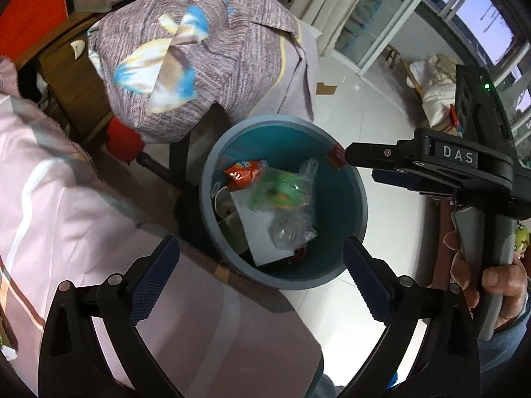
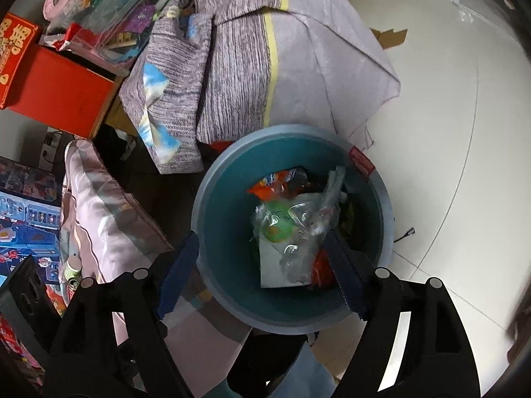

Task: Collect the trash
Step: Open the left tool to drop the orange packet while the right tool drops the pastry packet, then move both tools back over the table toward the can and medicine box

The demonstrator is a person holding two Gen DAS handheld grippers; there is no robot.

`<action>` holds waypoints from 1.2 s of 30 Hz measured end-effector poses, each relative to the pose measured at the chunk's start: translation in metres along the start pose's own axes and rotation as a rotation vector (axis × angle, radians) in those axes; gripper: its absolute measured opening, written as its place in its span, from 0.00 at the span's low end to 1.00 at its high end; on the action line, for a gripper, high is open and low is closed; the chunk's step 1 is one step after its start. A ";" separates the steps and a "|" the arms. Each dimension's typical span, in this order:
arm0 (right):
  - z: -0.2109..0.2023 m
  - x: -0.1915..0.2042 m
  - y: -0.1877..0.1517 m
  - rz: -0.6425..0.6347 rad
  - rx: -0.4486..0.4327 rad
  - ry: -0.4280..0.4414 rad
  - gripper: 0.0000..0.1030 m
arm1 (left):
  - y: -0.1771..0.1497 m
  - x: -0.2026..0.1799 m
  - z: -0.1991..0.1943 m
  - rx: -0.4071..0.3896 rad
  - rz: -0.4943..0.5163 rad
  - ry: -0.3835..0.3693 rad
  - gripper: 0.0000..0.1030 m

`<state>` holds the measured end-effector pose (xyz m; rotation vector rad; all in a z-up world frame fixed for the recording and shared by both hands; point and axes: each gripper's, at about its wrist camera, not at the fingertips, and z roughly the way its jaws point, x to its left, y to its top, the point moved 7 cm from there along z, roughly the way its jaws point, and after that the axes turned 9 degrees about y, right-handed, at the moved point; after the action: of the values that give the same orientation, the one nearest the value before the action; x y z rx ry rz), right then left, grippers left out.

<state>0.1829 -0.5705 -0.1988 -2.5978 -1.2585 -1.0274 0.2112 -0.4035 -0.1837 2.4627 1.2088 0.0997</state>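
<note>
The trash point(image 1: 265, 195) lies inside the blue bin point(image 1: 355, 199) on the floor: an orange snack wrapper point(image 1: 244, 172), a clear plastic bag point(image 2: 305, 232) with something green in it, and a white sheet of paper point(image 1: 262, 235). Both drops look done, to my judgement. The left hand-held gripper point(image 1: 262, 275) hangs over the bin with jaws wide and nothing between them. The right hand-held gripper point(image 2: 265, 275) also stands wide and empty above the rim. Beside the bin are a pink quilt point(image 2: 109, 219) and a striped cloth point(image 2: 265, 66). A cardboard scrap point(image 1: 326, 88) on the floor may remain to collect.
</note>
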 end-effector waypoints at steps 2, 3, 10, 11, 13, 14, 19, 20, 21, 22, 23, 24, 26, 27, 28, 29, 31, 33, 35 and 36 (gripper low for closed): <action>0.001 -0.001 -0.003 0.012 0.008 -0.011 0.76 | -0.002 0.003 -0.002 0.001 -0.006 -0.002 0.96; 0.001 -0.001 -0.005 0.017 0.012 -0.015 0.76 | -0.003 0.004 -0.004 0.000 -0.008 -0.003 0.96; 0.001 0.014 -0.015 -0.019 0.022 -0.045 0.81 | -0.008 0.010 -0.017 -0.022 -0.021 -0.008 0.96; 0.000 0.018 -0.017 -0.026 0.023 -0.049 0.82 | -0.009 0.011 -0.019 -0.026 -0.022 -0.007 0.96; -0.001 0.025 -0.020 -0.039 0.022 -0.053 0.82 | -0.011 0.015 -0.025 -0.036 -0.029 -0.007 0.96; -0.002 0.029 -0.021 -0.048 0.021 -0.055 0.82 | -0.012 0.017 -0.028 -0.040 -0.032 -0.008 0.96; -0.006 0.048 -0.030 -0.079 0.017 -0.056 0.82 | -0.019 0.029 -0.043 -0.064 -0.049 0.000 0.96; -0.006 0.053 -0.033 -0.087 0.018 -0.056 0.82 | -0.021 0.032 -0.047 -0.069 -0.055 0.003 0.96; -0.006 0.057 -0.035 -0.095 0.019 -0.056 0.82 | -0.023 0.036 -0.050 -0.074 -0.060 0.004 0.96; -0.006 0.062 -0.037 -0.102 0.021 -0.055 0.82 | -0.025 0.039 -0.053 -0.078 -0.065 0.007 0.96; -0.005 0.068 -0.041 -0.114 0.024 -0.055 0.82 | -0.029 0.045 -0.058 -0.084 -0.071 0.011 0.96; -0.005 0.073 -0.044 -0.123 0.026 -0.054 0.82 | -0.032 0.050 -0.061 -0.088 -0.076 0.016 0.96; -0.002 0.085 -0.050 -0.145 0.033 -0.049 0.82 | -0.040 0.061 -0.068 -0.098 -0.093 0.025 0.96; 0.000 0.092 -0.054 -0.159 0.038 -0.046 0.82 | -0.043 0.066 -0.070 -0.099 -0.100 0.029 0.96; 0.001 0.097 -0.057 -0.168 0.043 -0.045 0.82 | -0.049 0.074 -0.074 -0.103 -0.112 0.034 0.96; 0.004 0.105 -0.061 -0.182 0.051 -0.043 0.82 | -0.052 0.079 -0.077 -0.106 -0.121 0.037 0.96; 0.010 0.118 -0.068 -0.210 0.062 -0.040 0.82 | -0.061 0.092 -0.083 -0.112 -0.144 0.044 0.96; 0.017 0.135 -0.077 -0.249 0.079 -0.037 0.82 | -0.073 0.108 -0.090 -0.118 -0.170 0.057 0.96; 0.025 0.151 -0.085 -0.281 0.095 -0.035 0.82 | -0.085 0.125 -0.097 -0.120 -0.196 0.072 0.96; 0.029 0.159 -0.089 -0.300 0.104 -0.035 0.82 | -0.091 0.134 -0.100 -0.121 -0.207 0.080 0.96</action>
<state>0.2036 -0.3958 -0.1444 -2.4094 -1.6997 -0.9288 0.2035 -0.2186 -0.1406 2.2358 1.4398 0.2083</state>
